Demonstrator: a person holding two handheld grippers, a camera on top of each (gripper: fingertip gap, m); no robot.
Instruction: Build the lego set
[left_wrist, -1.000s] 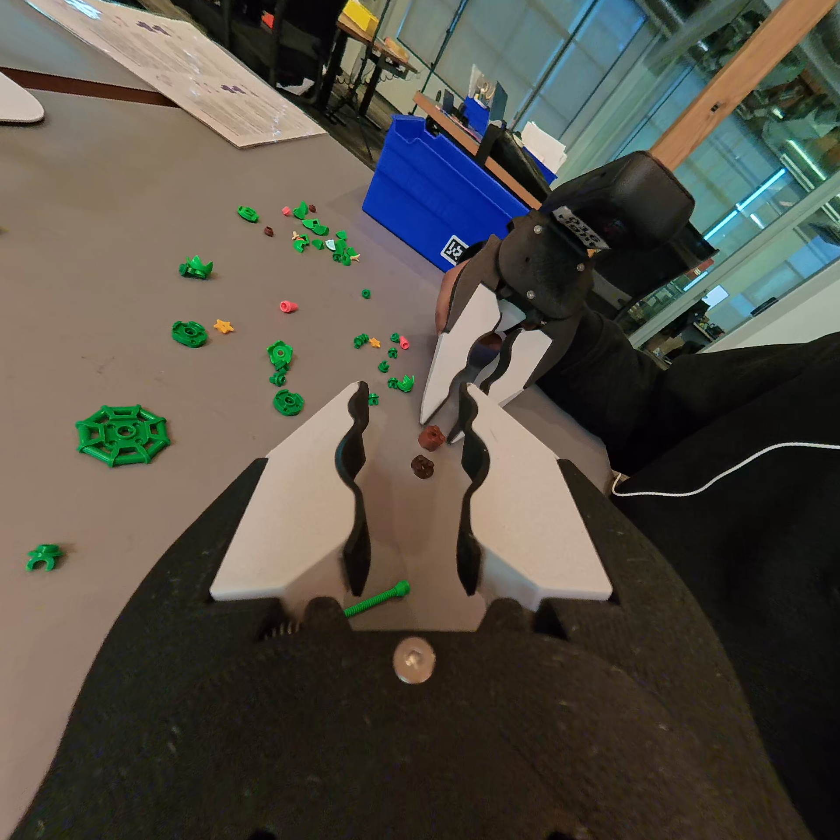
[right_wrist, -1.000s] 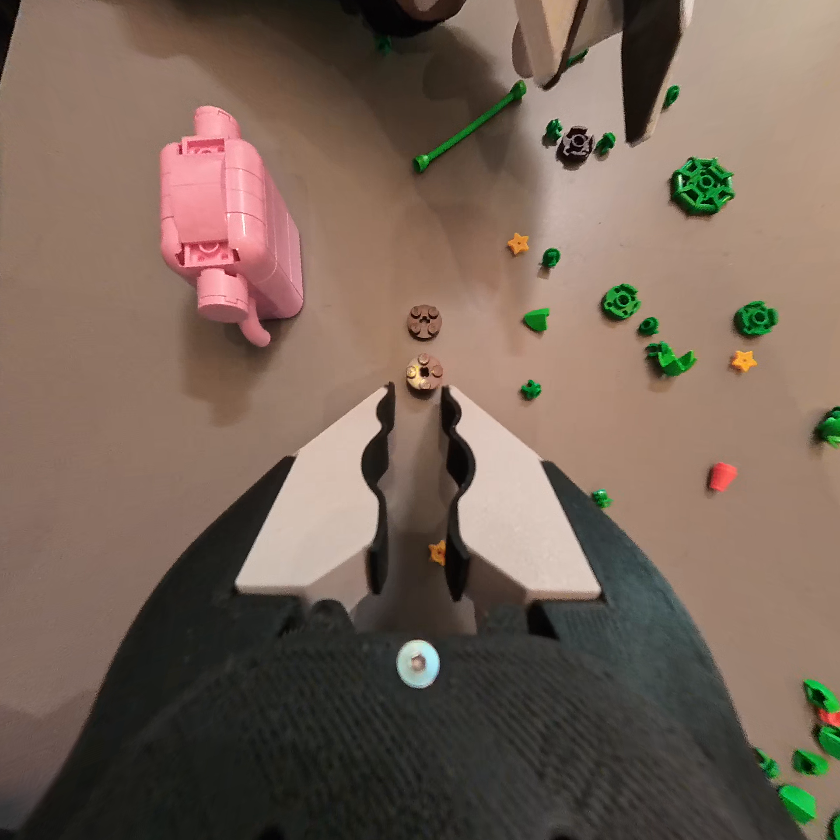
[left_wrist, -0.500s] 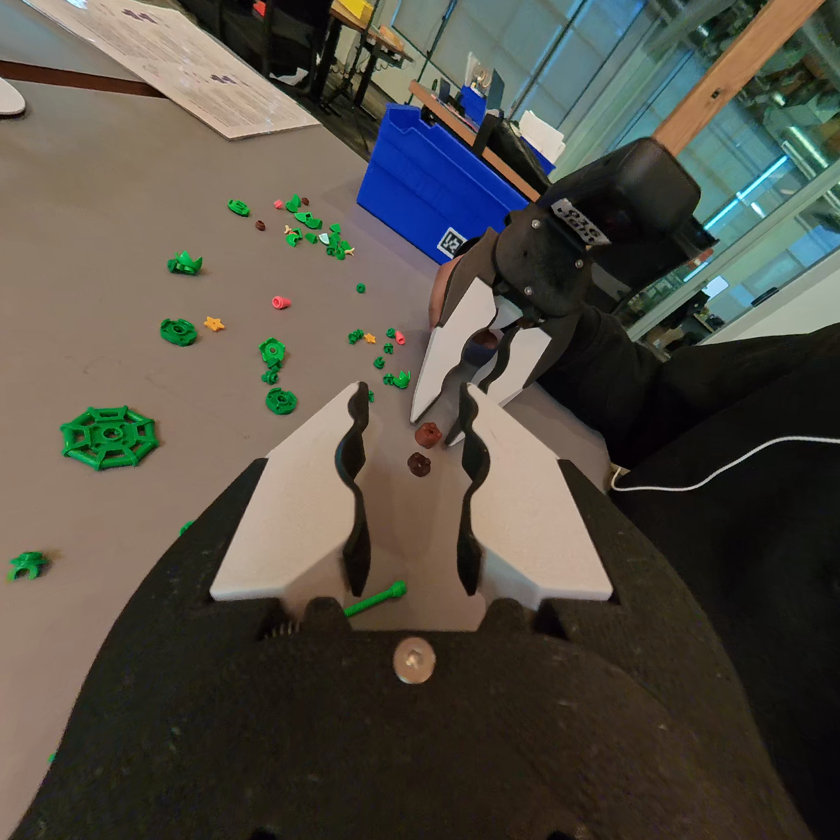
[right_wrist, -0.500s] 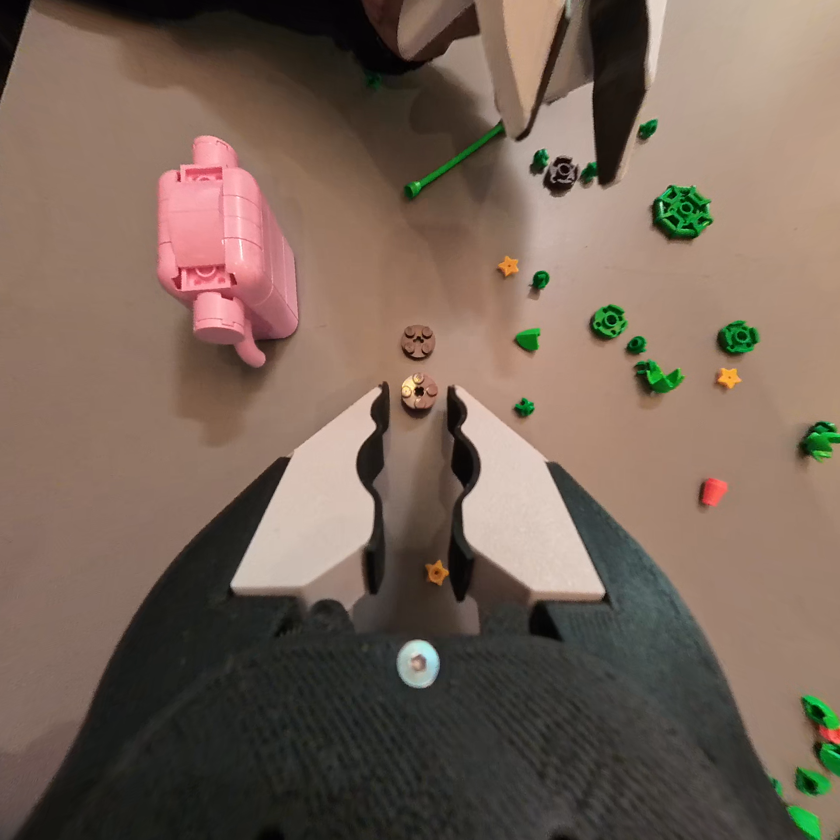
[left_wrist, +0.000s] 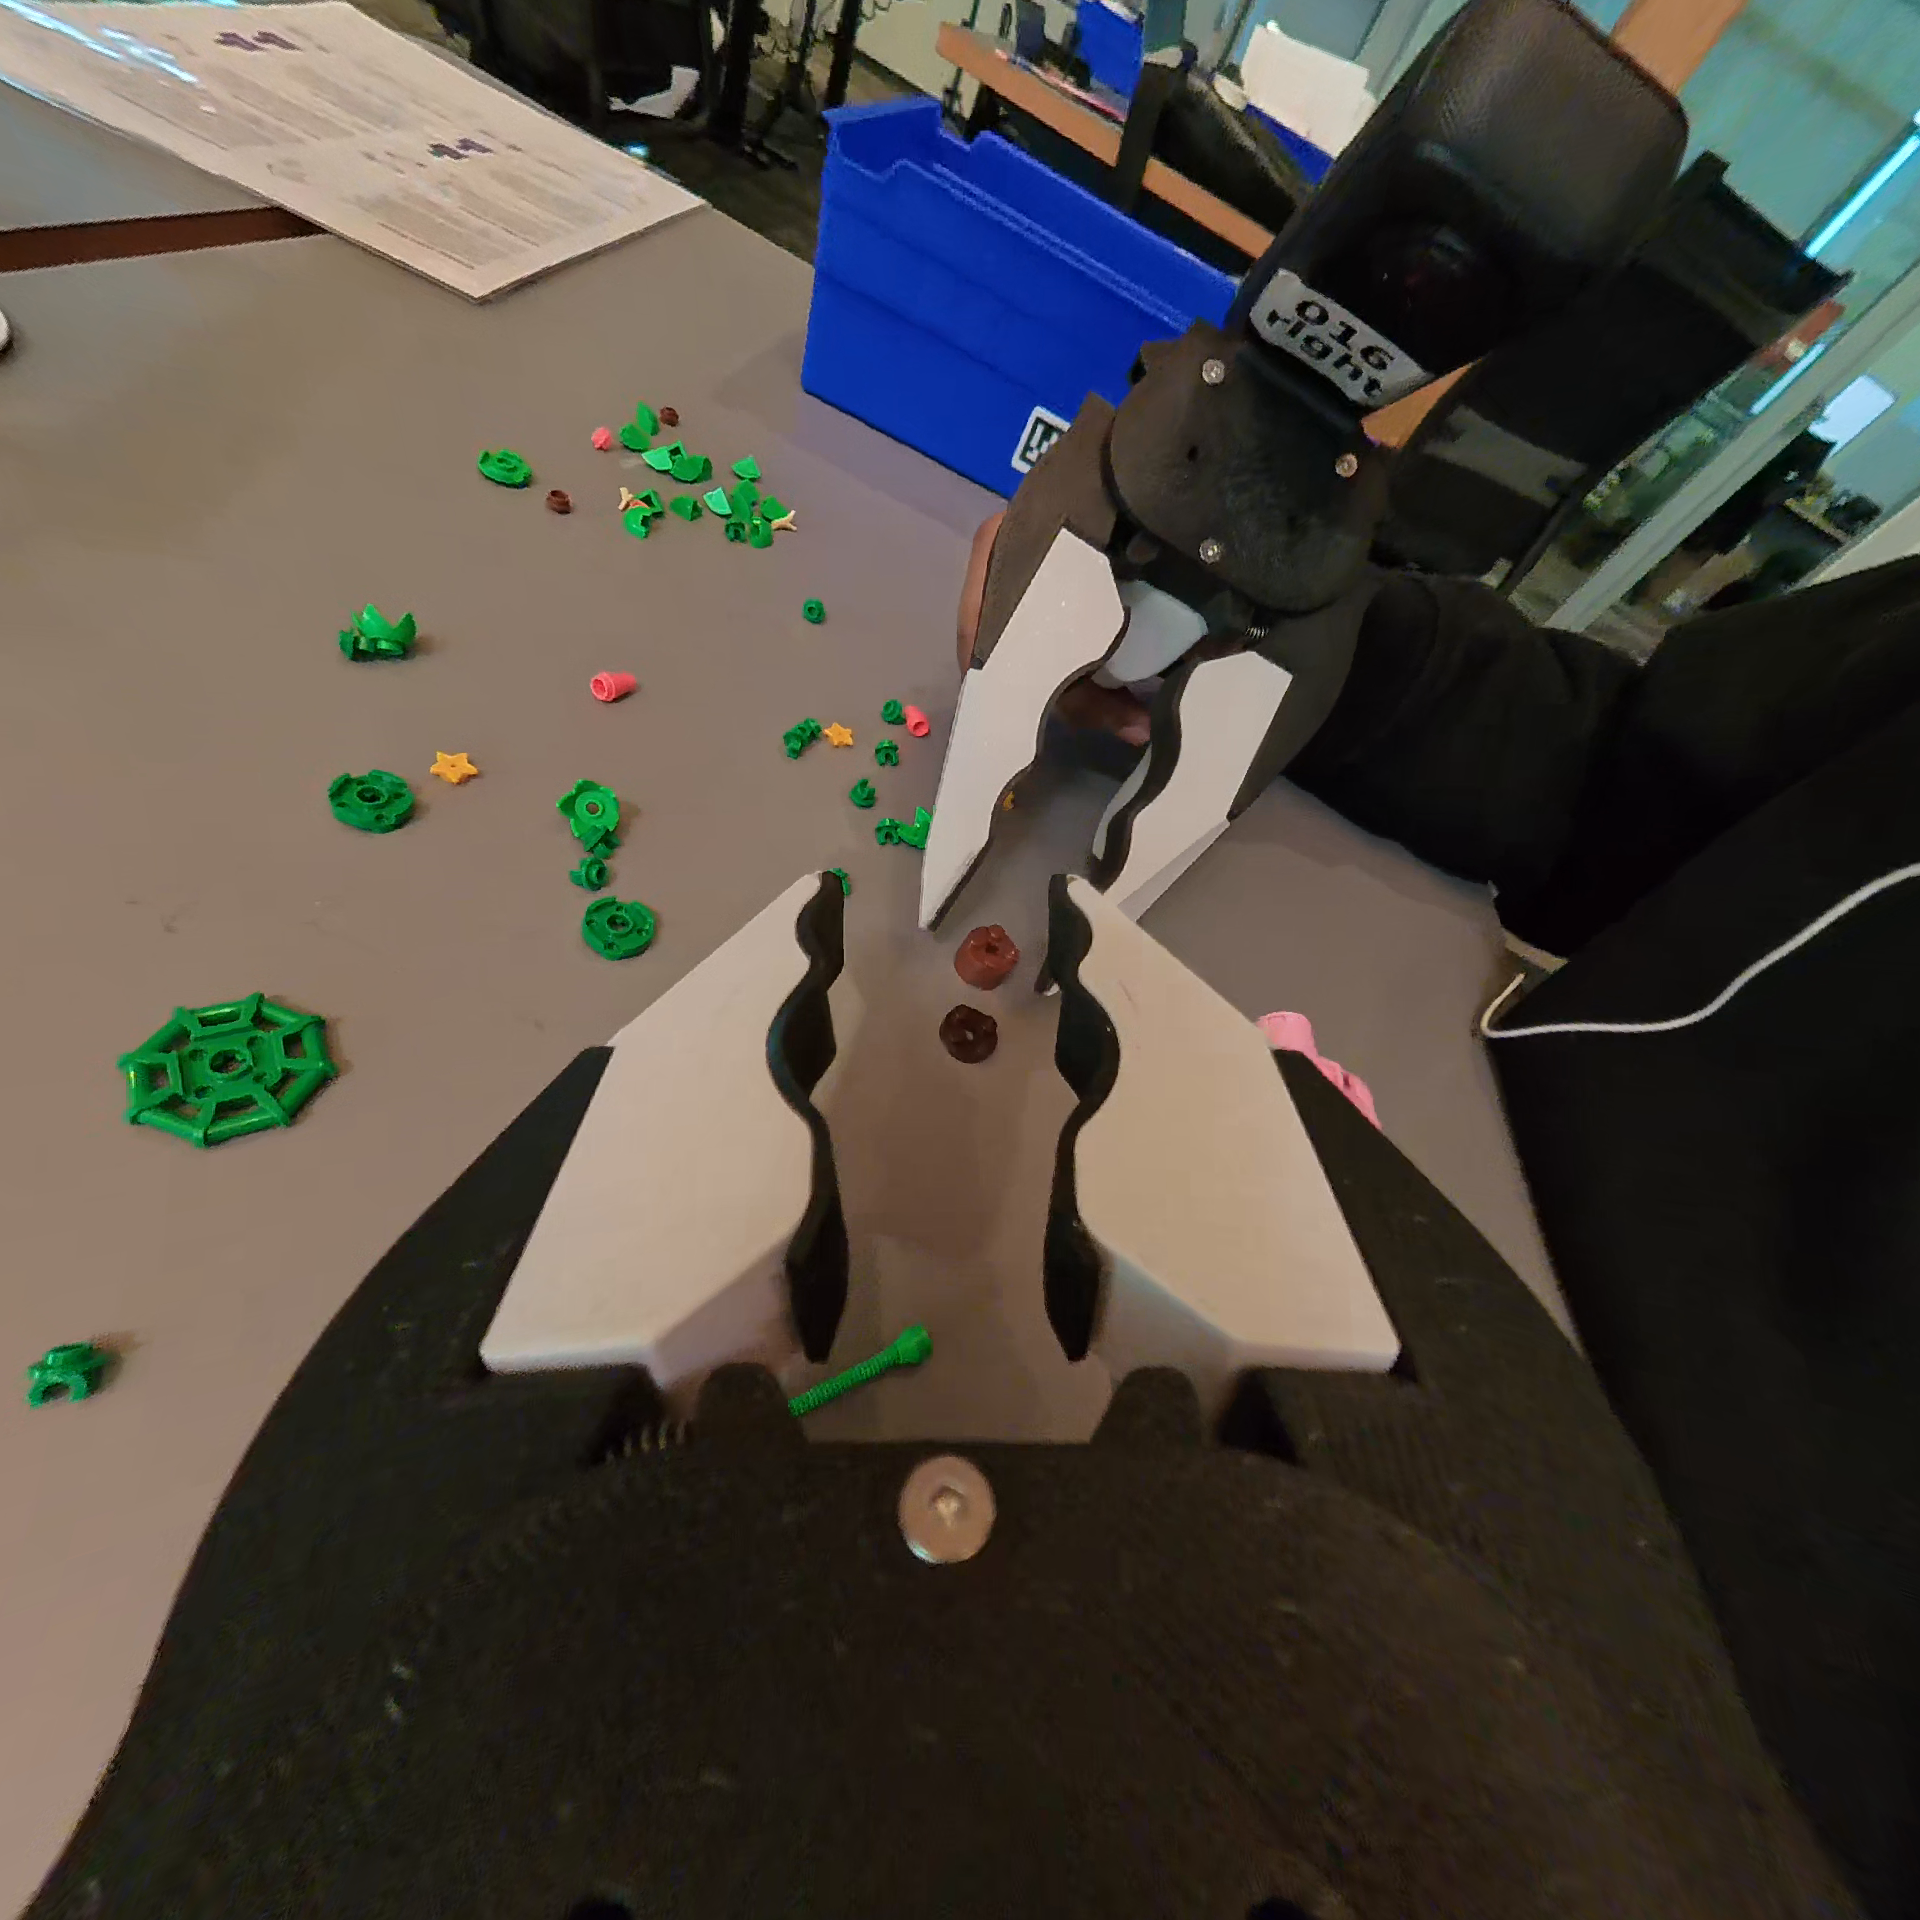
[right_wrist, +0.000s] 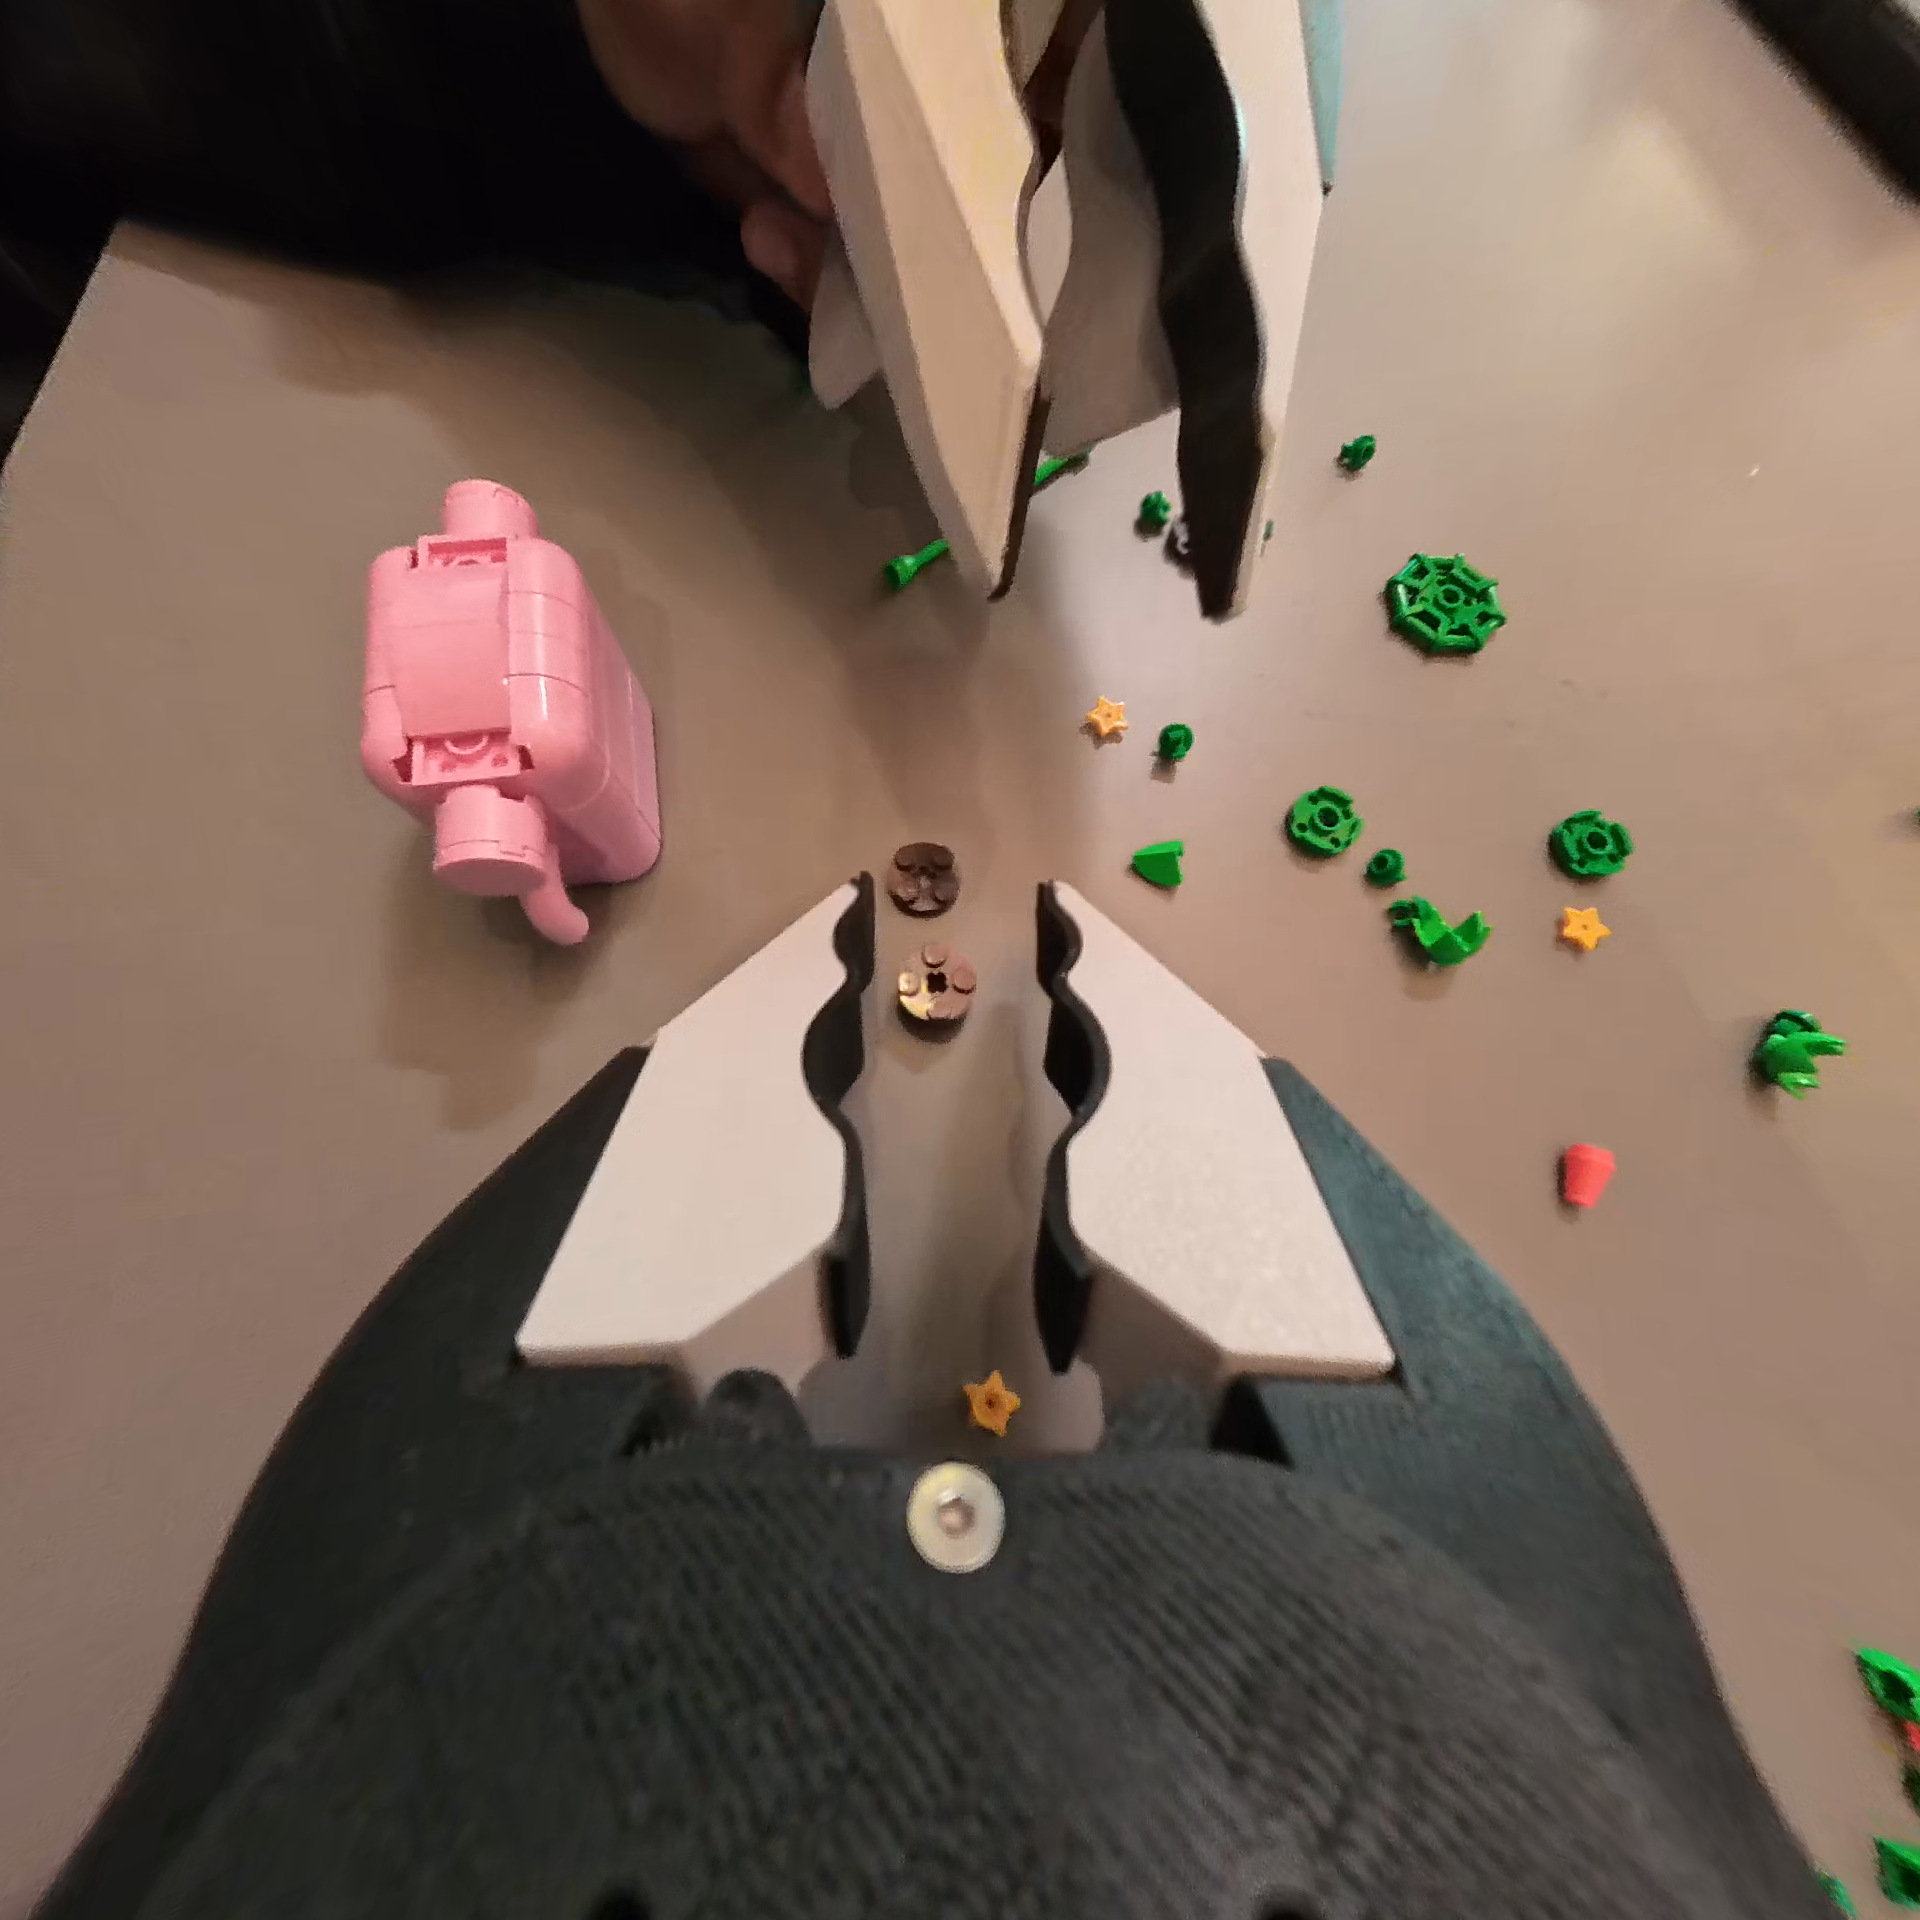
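Two brown round studded pieces lie on the grey table. In the right wrist view the nearer one (right_wrist: 936, 989) lies between the fingers of my open right gripper (right_wrist: 951, 888), and the farther one (right_wrist: 924, 878) lies just past the left fingertip. My left gripper (left_wrist: 945, 894) is open and empty, pointing at the same two pieces (left_wrist: 985, 954) (left_wrist: 968, 1032) from the opposite side. The right gripper (left_wrist: 987, 951) stands steeply over them, tips near the table. A pink brick build (right_wrist: 499, 707) lies to the left of the right gripper.
A green rod (left_wrist: 857, 1371) lies under the left gripper. A green web dish (left_wrist: 223, 1070), green leaf pieces, orange stars (right_wrist: 992, 1403) and red cones (right_wrist: 1584, 1174) are scattered about. A blue bin (left_wrist: 935, 281) and an instruction sheet (left_wrist: 343, 135) sit at the far side. There is about 6 cm between the tips of the two grippers.
My right gripper has opened wider and moved forward, so the nearer brown piece now lies between its fingers. The left gripper has come closer to the right one.
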